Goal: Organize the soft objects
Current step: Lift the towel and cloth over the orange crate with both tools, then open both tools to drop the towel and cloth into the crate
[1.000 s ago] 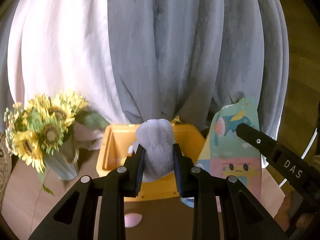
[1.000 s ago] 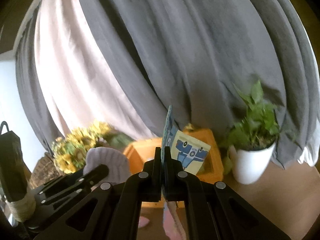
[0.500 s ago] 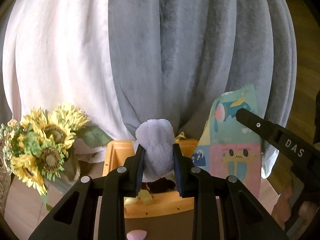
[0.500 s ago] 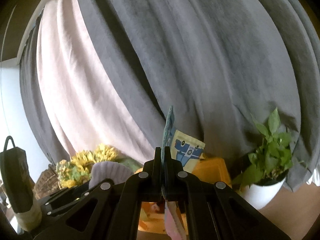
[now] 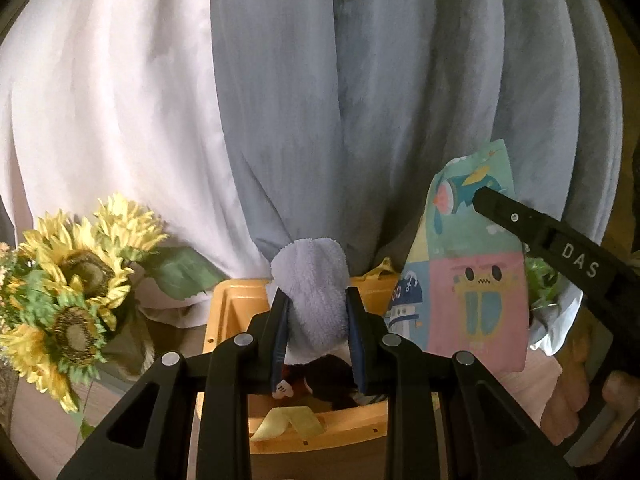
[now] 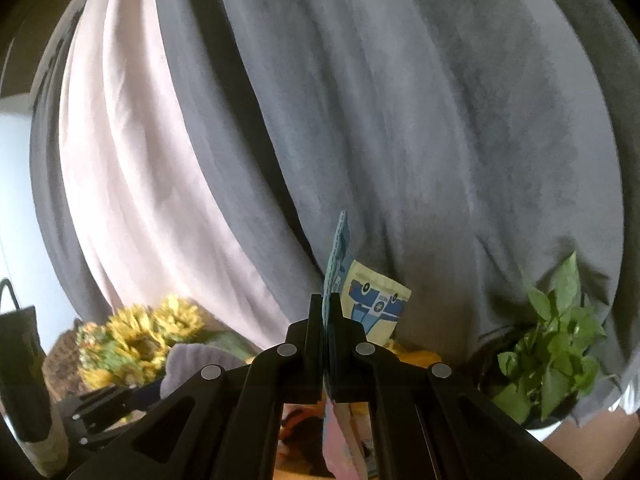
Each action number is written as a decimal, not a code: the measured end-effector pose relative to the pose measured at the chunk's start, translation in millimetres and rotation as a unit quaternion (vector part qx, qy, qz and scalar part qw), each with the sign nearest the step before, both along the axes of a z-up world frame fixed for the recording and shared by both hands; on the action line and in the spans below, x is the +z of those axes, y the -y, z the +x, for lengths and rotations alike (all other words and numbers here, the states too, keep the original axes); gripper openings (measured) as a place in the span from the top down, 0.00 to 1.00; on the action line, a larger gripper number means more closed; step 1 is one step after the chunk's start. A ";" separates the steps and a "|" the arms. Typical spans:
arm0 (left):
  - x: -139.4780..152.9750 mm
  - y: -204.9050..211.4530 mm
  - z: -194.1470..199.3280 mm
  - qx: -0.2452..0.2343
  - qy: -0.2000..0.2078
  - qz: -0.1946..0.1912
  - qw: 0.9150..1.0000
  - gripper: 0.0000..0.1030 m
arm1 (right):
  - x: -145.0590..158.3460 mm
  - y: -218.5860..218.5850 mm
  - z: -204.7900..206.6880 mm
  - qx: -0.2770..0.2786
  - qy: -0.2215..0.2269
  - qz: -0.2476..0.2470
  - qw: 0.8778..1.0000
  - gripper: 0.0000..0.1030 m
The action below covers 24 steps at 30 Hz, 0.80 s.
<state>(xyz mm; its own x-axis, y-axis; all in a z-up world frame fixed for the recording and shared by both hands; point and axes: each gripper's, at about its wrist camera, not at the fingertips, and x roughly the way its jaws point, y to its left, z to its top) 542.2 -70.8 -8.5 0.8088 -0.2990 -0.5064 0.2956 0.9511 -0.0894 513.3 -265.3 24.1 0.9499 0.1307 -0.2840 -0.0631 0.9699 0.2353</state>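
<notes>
Backed by pleated grey curtain [image 5: 360,100] and a paler pink drape [image 5: 100,100] across the upper frame, with sunflowers [image 5: 72,292] at lower left of the left wrist view and a potted plant [image 6: 556,360] at lower right of the right wrist view. Sat low in the centre, behind the fingers: an orange bin [image 5: 224,312], already holding dark plush things and a yellow strip.

Left tool [image 5: 318,336]: clenched on a lavender fleece cloth [image 5: 310,280], bunched, bulging upward out of the pads, with the bin directly behind and below it in the frame.

Right tool [image 6: 327,332]: clamped tight on a printed fabric book [image 5: 464,280], gripped near its upper edge. Seen edge-on in the right wrist view, long axis upright, hanging down past the fingers. Seen flat-faced at right of the left wrist view, just beside the bin's right side.

Judged: both loads carried toward the bin, neither dropped yet. Cloth lined up with the bin mouth, so the left hand looked the nearer one to release. Book off to the right of the opening and standing tall, so likely needing a shift toward frame centre before letting go; otherwise a risk of catching the rim.
</notes>
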 end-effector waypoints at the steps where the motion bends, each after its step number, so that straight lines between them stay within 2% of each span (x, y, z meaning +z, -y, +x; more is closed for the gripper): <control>1: -2.5 2.0 2.8 -0.001 -0.003 0.002 1.000 0.74 | -4.8 1.2 5.5 0.000 -0.005 -0.003 1.000 0.98; 6: -24.9 10.0 21.6 0.000 -0.025 0.012 1.000 0.74 | -34.2 8.9 35.4 0.000 -0.034 -0.011 0.999 0.98; 14: -58.4 14.4 41.1 0.002 -0.062 0.031 0.998 0.74 | -94.8 19.0 71.9 0.015 -0.134 0.029 0.990 0.98; 18: -72.2 9.3 48.9 0.006 -0.086 0.033 0.996 0.74 | -118.4 14.6 87.9 0.041 -0.187 0.052 0.980 0.98; 24: -83.7 2.4 55.2 0.013 -0.103 0.036 0.994 0.74 | -140.9 -1.7 100.5 0.084 -0.237 0.081 0.964 0.98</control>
